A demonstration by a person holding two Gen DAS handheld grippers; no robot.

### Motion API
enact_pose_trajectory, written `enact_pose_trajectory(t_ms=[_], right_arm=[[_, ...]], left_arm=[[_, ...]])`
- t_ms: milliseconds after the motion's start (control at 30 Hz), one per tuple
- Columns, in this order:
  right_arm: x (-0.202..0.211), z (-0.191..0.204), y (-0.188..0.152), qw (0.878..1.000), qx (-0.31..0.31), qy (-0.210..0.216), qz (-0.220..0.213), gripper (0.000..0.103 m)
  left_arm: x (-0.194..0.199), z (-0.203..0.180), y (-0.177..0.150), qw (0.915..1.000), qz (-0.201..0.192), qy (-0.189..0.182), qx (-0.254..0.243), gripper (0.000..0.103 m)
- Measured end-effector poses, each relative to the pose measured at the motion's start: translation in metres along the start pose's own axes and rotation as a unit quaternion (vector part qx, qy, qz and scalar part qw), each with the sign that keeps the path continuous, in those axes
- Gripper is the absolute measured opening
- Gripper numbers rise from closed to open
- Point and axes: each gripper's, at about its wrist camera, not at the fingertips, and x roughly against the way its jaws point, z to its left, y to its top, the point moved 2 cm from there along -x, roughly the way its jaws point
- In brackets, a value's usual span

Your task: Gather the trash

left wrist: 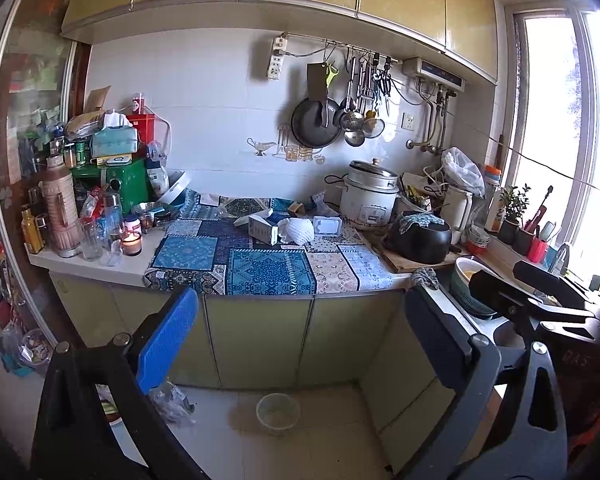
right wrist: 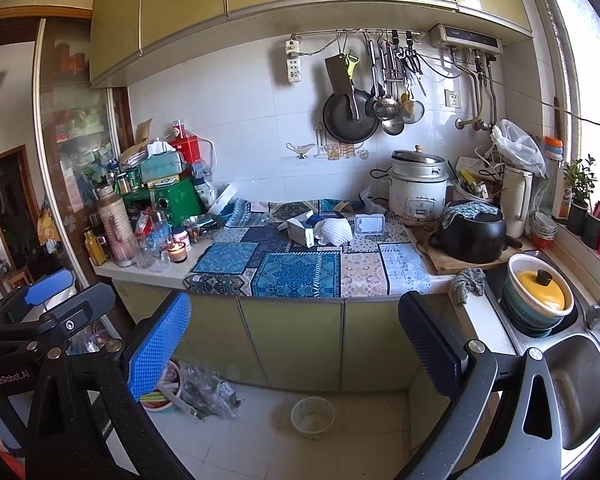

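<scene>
From the left wrist camera we see our left gripper [left wrist: 300,336] with its fingers spread wide and nothing between them, held back from the counter [left wrist: 100,264]; on the patchwork cloth [left wrist: 268,268] the trash lies mid-counter: an opened white carton [left wrist: 262,227], a white foam fruit net [left wrist: 298,230] touching its right side, and a small clear plastic tray [left wrist: 327,225] just beside the net; a lit candle [left wrist: 131,242] stands to the left among jars, a rice cooker [left wrist: 370,196] to the right; on the floor below sits a round bin [left wrist: 278,411]; the right gripper's body shows at the right edge.

From the right wrist camera our right gripper [right wrist: 296,342] is likewise wide open and empty; the same carton [right wrist: 300,231], foam net [right wrist: 336,231] and tray [right wrist: 369,225] lie on the cloth [right wrist: 296,272], well apart from the fingers; the bin [right wrist: 313,416] rests on the floor tiles, with a crumpled plastic bag [right wrist: 206,390] near it to the left; a black pot [right wrist: 470,236] sits on a board beside the sink [right wrist: 580,392].
</scene>
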Motion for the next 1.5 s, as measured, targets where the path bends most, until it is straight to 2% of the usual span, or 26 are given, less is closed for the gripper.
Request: enact_pose_trajectory(t_ms=[367, 533, 767, 1000, 1267, 1500], right_arm=[[-0.024, 0.0, -0.007, 0.999, -0.02, -0.033, 0.021, 0.103], [-0.044, -0.007, -0.005, 0.998, -0.031, -0.052, 0.035, 0.103], [-0.089, -0.032, 0.002, 0.995, -0.041, -0.073, 0.055, 0.103], [-0.157, -0.067, 0.023, 0.996, -0.029, -0.064, 0.059, 0.103], [-0.246, -0.11, 0.057, 0.996, -0.007, -0.03, 0.081, 0.103], [-0.321, -0.136, 0.07, 0.993, 0.004, -0.023, 0.113, 0.103]], left_arm=[[-0.046, 0.031, -0.007, 0.9989, 0.04, 0.002, 0.024, 0.103], [-0.088, 0.038, -0.012, 0.997, 0.071, 0.026, 0.019, 0.103], [-0.164, 0.044, -0.006, 0.9942, 0.098, 0.029, 0.031, 0.103], [-0.245, 0.04, 0.033, 0.9941, 0.091, 0.053, 0.024, 0.103], [-0.348, 0.041, 0.088, 0.992, 0.092, 0.066, 0.056, 0.103], [-0.437, 0.054, 0.109, 0.9874, 0.11, 0.092, 0.067, 0.103]])
